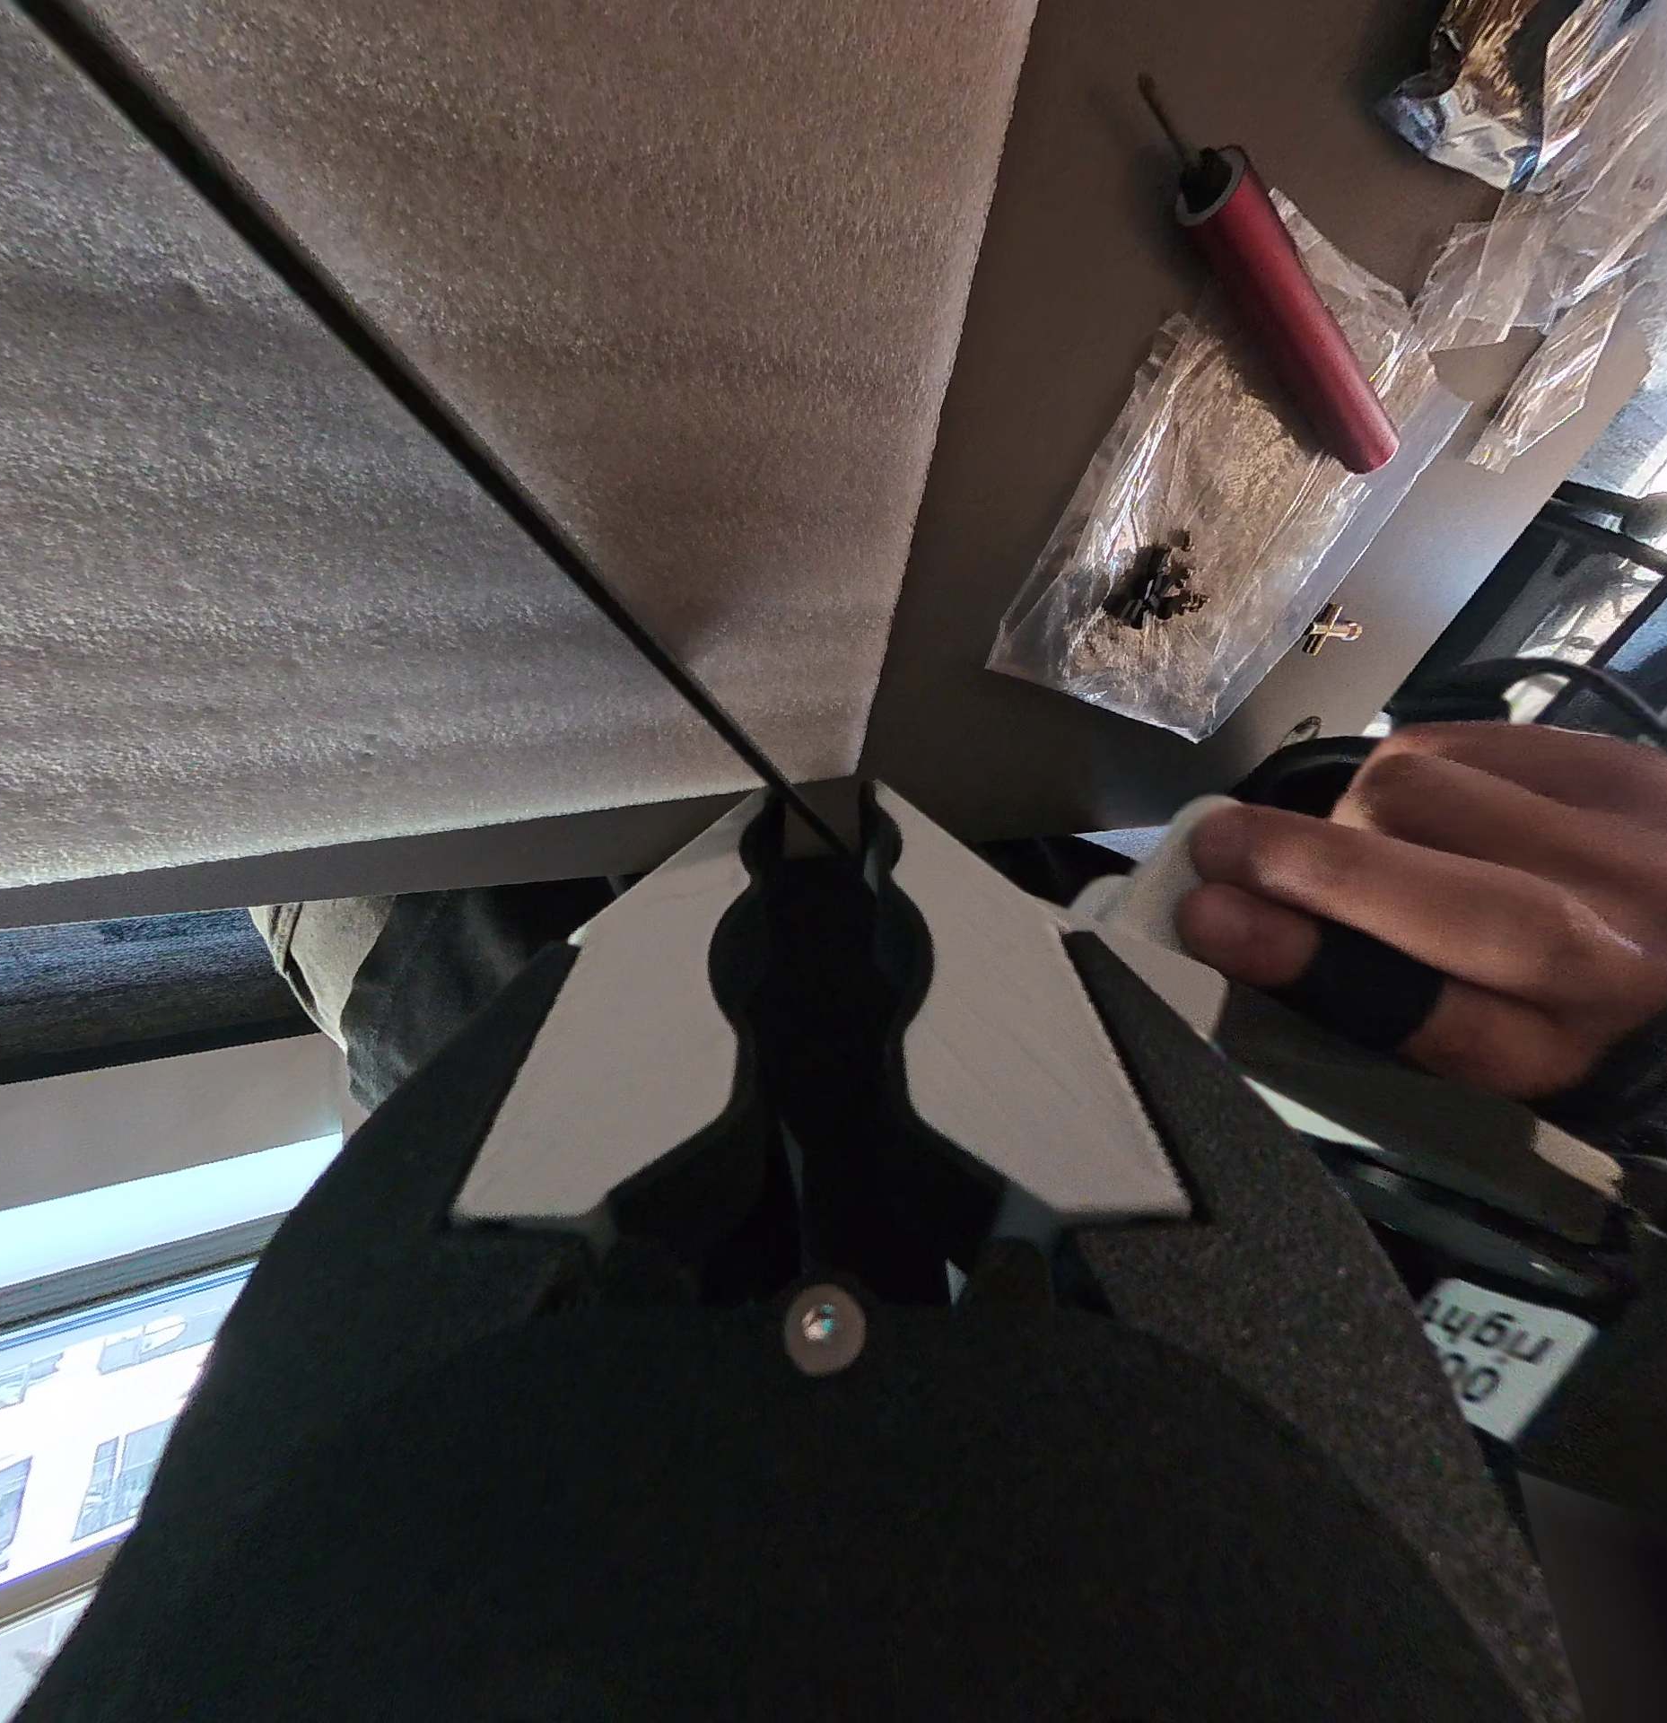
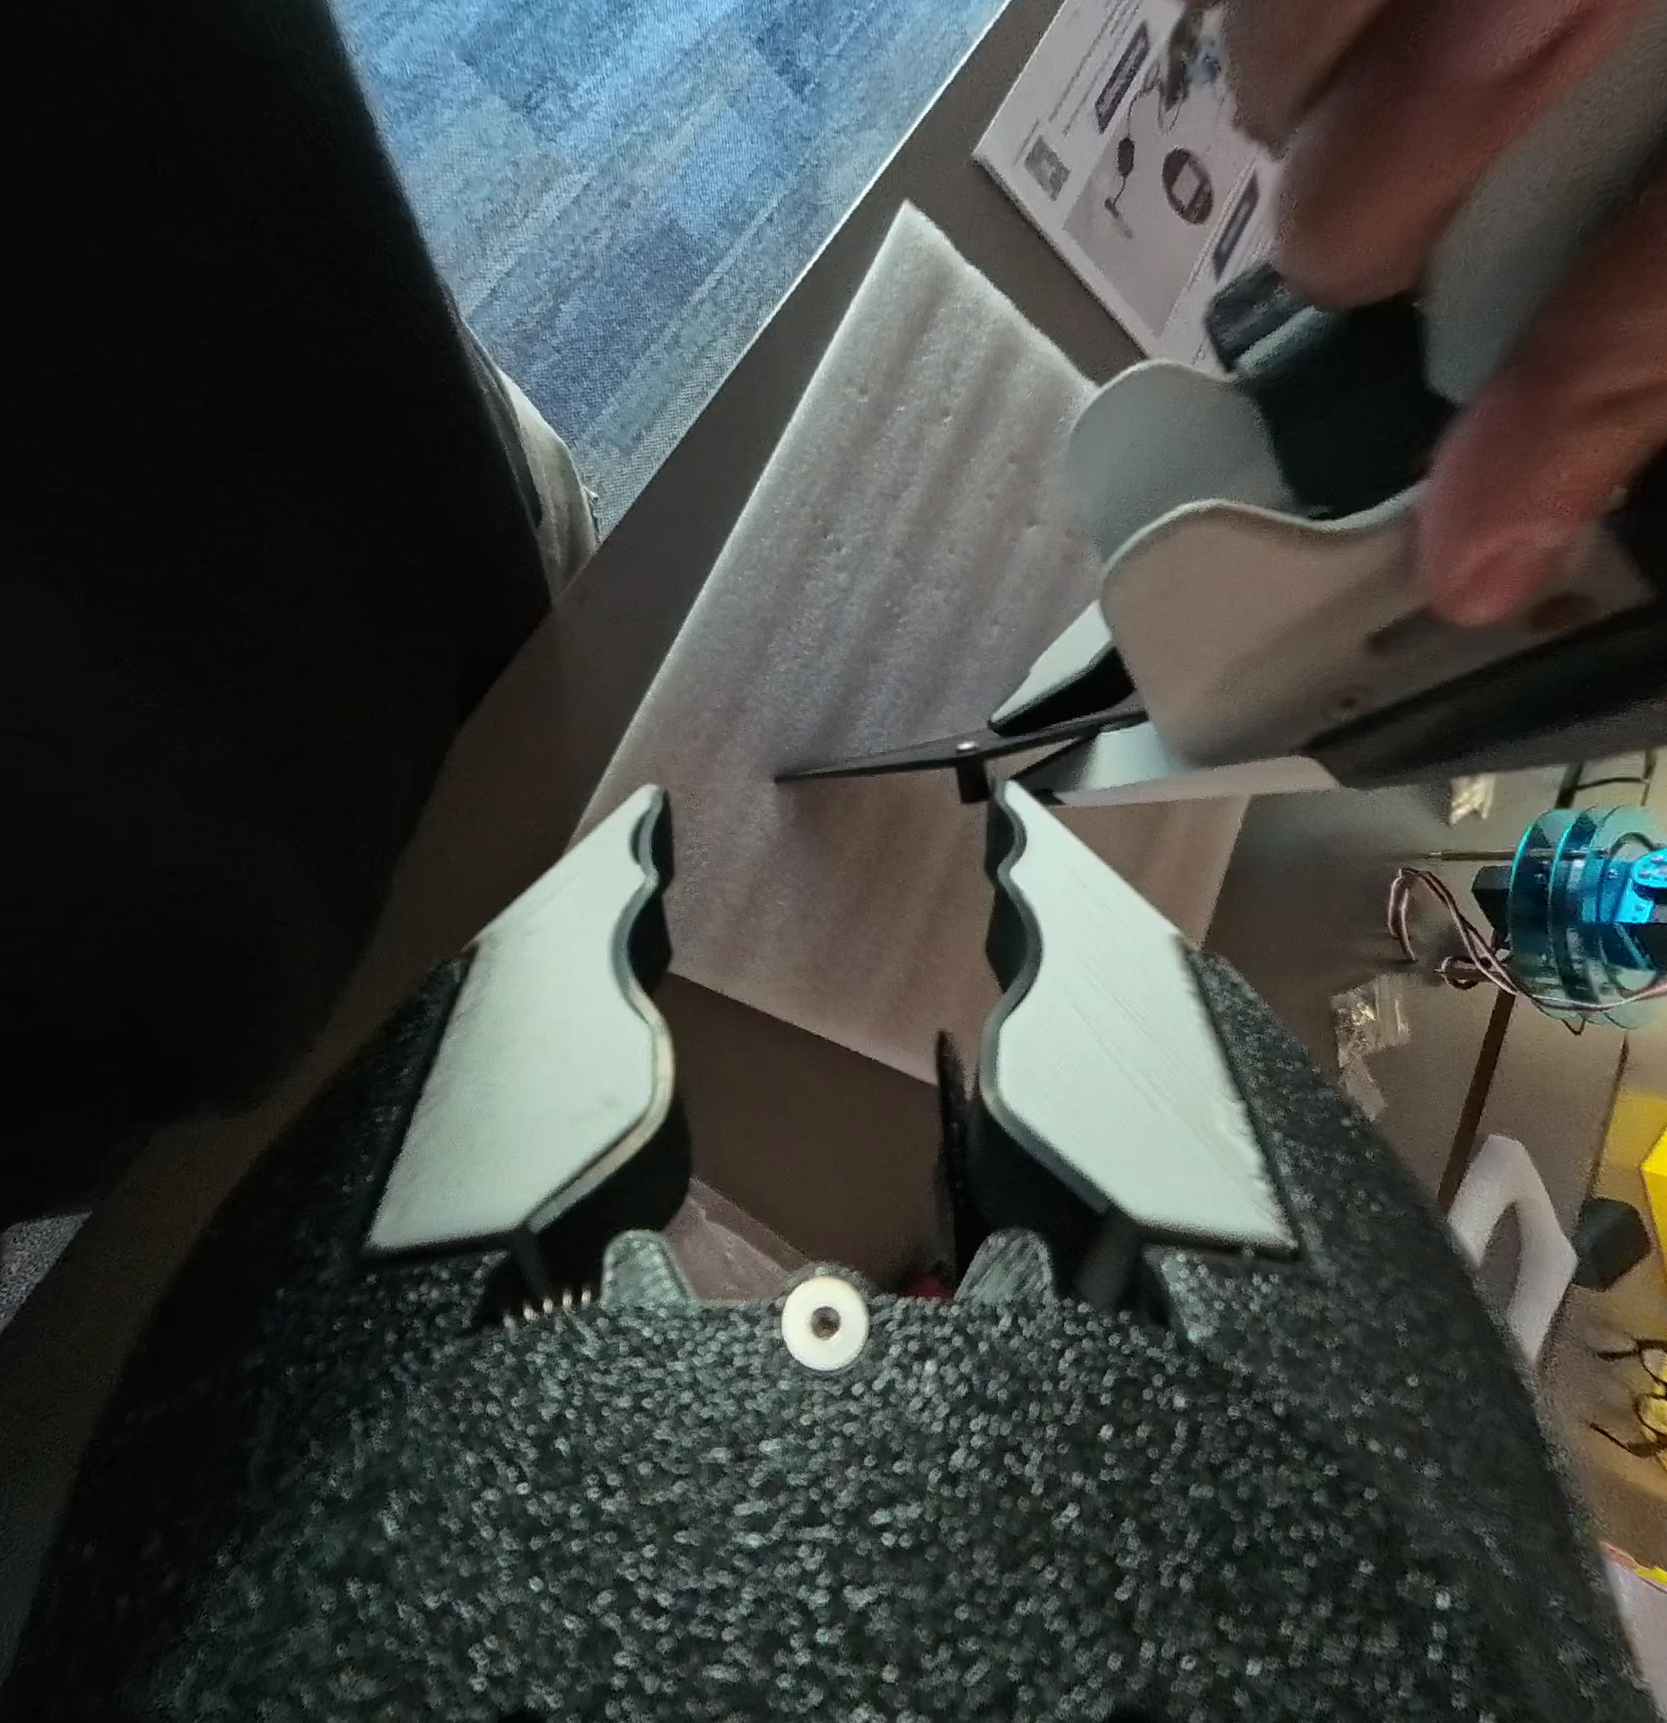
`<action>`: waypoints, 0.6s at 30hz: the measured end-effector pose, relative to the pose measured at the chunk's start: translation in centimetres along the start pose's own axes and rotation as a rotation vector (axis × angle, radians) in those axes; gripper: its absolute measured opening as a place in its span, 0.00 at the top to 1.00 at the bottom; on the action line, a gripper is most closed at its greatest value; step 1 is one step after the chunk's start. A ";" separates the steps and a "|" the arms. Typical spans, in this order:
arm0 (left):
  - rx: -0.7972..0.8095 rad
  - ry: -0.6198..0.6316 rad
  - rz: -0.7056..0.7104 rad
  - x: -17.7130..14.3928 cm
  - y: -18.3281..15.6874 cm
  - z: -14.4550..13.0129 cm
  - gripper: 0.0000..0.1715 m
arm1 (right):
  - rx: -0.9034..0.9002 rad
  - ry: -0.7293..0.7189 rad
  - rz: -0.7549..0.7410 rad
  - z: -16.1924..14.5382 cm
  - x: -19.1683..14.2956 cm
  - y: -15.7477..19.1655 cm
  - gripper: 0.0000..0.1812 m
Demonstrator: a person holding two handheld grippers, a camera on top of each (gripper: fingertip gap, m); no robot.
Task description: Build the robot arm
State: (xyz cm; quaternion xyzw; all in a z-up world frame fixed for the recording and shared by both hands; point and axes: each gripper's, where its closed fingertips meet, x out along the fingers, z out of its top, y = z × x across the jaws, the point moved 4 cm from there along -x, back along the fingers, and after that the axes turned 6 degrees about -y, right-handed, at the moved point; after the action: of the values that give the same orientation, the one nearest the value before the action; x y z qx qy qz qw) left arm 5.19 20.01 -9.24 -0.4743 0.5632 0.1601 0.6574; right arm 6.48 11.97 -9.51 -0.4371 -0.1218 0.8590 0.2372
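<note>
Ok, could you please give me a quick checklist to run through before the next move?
1. Left gripper shut on the thin black pointed tool: ok.
2. Tool tip touching the white foam sheet: cannot tell.
3. Right gripper open and empty: ok.
4. Right gripper apart from the tool: ok.
5. Red cylinder lying off the foam sheet: ok.

— What carries it all?
— A brown worktop (image 1: 1044, 522), with a sheet of white foam (image 1: 438, 420) lying flat on it near its edge.
— And beside the foam?
— A clear plastic bag (image 1: 1212, 559) (small dark parts inside), a dark red tube (image 1: 1286, 317) resting across its top, and more crumpled clear bags (image 1: 1557, 233) farther off.
— Anything in the right wrist view?
— A printed sheet (image 2: 1137, 177) beyond the foam.
</note>
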 end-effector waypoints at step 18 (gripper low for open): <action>0.015 0.008 -0.012 0.1 -0.1 0.1 0.91 | 0.010 0.003 0.008 0.0 -0.7 -0.4 0.63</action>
State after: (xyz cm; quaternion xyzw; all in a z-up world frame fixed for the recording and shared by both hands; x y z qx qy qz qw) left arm 5.36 20.04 -9.26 -0.4733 0.5643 0.1502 0.6595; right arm 7.01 11.95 -8.86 -0.4377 -0.1151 0.8599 0.2360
